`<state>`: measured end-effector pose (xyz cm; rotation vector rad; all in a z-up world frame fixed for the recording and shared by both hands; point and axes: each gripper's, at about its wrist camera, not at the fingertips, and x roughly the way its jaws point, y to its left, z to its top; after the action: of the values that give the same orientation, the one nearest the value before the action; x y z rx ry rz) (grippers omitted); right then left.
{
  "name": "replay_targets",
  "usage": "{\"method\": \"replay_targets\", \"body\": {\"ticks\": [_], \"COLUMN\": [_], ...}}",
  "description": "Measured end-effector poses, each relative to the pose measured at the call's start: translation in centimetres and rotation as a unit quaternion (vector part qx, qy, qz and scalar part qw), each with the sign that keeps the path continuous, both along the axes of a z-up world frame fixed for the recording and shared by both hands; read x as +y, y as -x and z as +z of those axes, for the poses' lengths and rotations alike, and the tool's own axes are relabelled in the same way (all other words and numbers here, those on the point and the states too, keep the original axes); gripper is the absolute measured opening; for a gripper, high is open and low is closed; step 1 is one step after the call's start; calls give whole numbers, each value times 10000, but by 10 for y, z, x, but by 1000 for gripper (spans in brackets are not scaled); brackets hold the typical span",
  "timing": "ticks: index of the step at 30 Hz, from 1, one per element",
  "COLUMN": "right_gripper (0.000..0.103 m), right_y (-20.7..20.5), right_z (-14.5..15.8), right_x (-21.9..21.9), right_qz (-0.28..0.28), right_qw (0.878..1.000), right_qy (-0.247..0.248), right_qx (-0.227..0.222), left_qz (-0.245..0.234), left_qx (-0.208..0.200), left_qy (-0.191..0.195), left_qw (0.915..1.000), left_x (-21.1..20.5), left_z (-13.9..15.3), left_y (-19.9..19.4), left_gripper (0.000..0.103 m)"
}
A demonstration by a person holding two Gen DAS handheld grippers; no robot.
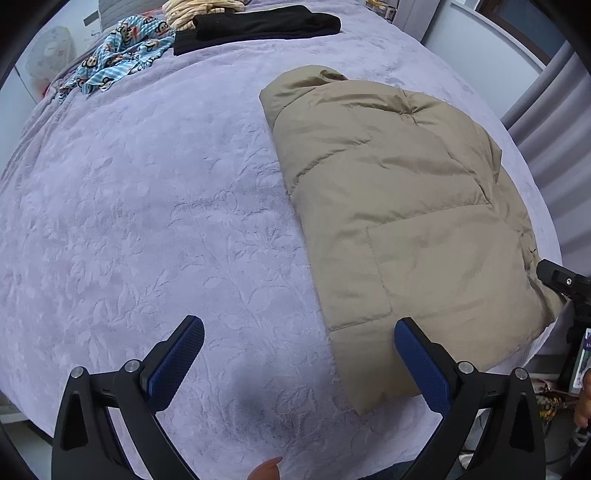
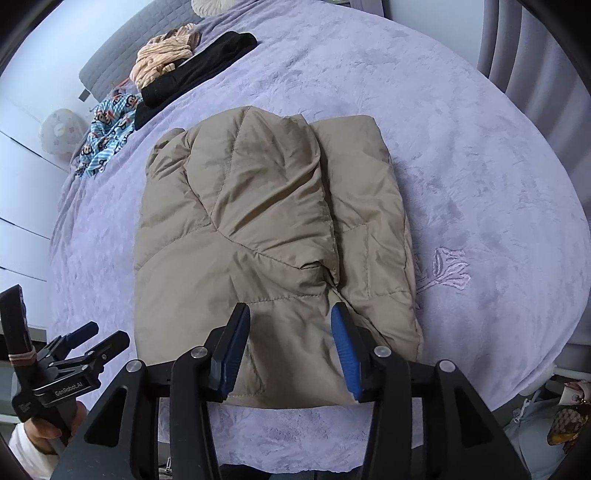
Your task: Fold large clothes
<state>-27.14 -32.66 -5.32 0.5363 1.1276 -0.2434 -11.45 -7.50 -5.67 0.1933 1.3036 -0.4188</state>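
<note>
Folded tan puffer jacket (image 2: 273, 236) lies on the lavender bed (image 2: 480, 184); left gripper (image 1: 299, 354) fingers spread wide over bedding, empty; right gripper (image 2: 291, 347) fingers parted above the jacket's near hem, pinching nothing.

hidden: jacket (image 2: 258, 221) near hem behind right claw (image 2: 290, 350) | cut off: pillow (image 2: 210, 5)

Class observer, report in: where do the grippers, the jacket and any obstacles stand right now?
Left gripper open over the bedspread, empty. Right gripper open above the tan puffer jacket, not gripping. Jacket lies folded. Other clothes far off, nothing in the way.
</note>
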Motion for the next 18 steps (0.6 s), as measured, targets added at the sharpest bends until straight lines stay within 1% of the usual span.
{"method": "replay_targets", "body": {"ticks": [1, 2, 4, 6, 9, 12, 17, 18], "right_gripper": [62, 64, 76, 82, 82, 89, 91, 99], "right_y": [-1, -2, -4, -7, -16, -26, -39, -42], "right_z": [2, 4, 8, 10, 5, -3, -17, -22], "right_x": [-3, -5, -15, -28, -47, -70, -93, -97], "right_qz": [-8, -18, -41, -38, 27, 131, 250, 286], "right_qw": [10000, 10000, 10000, 10000, 9999, 9990, 9971, 9964], "right_qy": [35, 65, 85, 4, -126, -339, -642, -718], "right_qx": [-1, -7, -26, -44, 116, 243, 316, 346], "left_qz": [20, 40, 87, 186, 341, 445, 529, 548], "left_qx": [8, 20, 22, 50, 97, 118, 153, 183], "left_qy": [-1, -3, -23, -61, -75, -145, -202, -199], "left_qw": [10000, 10000, 10000, 9998, 9993, 9988, 9983, 9981], "left_x": [-1, -4, -9, -17, -27, -38, -53, -55], "left_z": [0, 1, 1, 1, 1, 0, -1, -2], "left_y": [-2, -4, -8, -13, -19, -25, -33, -34], "left_gripper": [103, 103, 103, 103, 103, 103, 103, 103]}}
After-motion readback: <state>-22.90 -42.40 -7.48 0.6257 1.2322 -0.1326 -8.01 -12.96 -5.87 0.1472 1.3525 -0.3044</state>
